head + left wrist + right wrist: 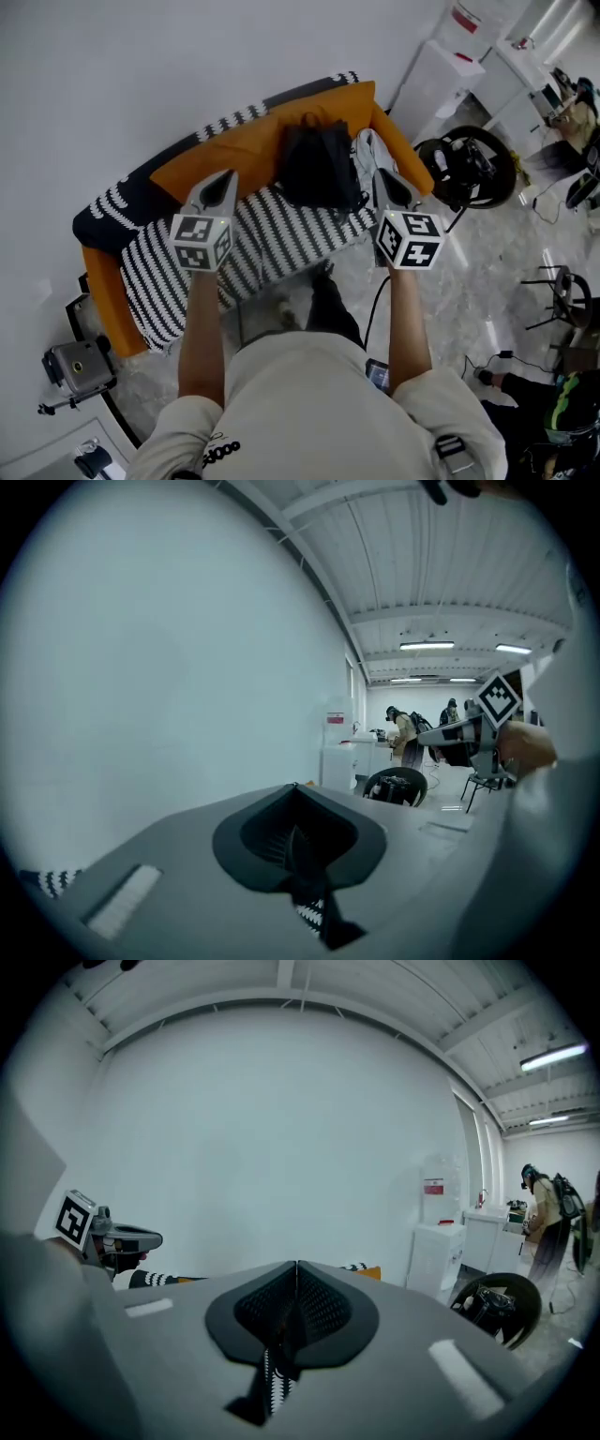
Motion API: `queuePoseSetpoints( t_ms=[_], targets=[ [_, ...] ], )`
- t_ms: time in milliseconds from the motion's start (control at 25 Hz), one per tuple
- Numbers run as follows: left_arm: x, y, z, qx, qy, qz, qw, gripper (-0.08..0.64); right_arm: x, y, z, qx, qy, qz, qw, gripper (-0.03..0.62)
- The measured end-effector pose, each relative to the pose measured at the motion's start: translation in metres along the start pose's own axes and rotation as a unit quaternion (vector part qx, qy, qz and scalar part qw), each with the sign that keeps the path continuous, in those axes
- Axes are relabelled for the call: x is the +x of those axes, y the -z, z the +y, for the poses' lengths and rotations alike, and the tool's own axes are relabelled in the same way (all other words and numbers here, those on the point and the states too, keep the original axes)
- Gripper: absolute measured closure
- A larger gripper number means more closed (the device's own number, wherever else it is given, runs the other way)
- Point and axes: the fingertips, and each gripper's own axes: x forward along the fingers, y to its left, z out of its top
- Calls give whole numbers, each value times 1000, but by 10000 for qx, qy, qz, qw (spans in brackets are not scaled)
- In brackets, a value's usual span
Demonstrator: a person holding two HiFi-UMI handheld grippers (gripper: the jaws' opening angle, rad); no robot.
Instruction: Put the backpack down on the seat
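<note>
The black backpack (319, 164) stands upright on the striped seat of the sofa (281, 234), leaning on the orange backrest (234, 141). My left gripper (225, 176) hovers in front of the sofa, left of the backpack and apart from it. My right gripper (382, 176) is held at the same height, just right of the backpack. Both are shut with nothing between the jaws, as the left gripper view (293, 789) and the right gripper view (296, 1265) show. The backpack is not seen in either gripper view.
A pale grey item (367, 155) lies beside the backpack on the sofa's right end. A black steering-wheel rig (466, 167) stands right of the sofa, white cabinets (441, 66) behind it. A small device on a stand (80, 366) sits at the lower left. People (544, 1208) stand far off.
</note>
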Motion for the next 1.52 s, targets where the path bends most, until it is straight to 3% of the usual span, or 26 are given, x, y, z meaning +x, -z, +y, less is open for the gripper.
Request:
queuePoseSetpoints(
  t_ms=[240,400,1000,1520],
  targets=[
    [-35,-37,-24,322,52,-432,9985,549,-42,-31,26,-412,-195,-339,9984,589],
    [-54,-48,-40,468,63,-464,9978,549,-69,-49,40,-571,-372,-665,9955,589],
    [-104,-97,-80,786,416,-1023,9908,551,-114,-65,69,-849,-502,-792,9920,589],
    [-97,-82,-83,803,579,-793,9919,549,-109,-56,84,-1104,-674,-553,9901,589]
  ],
)
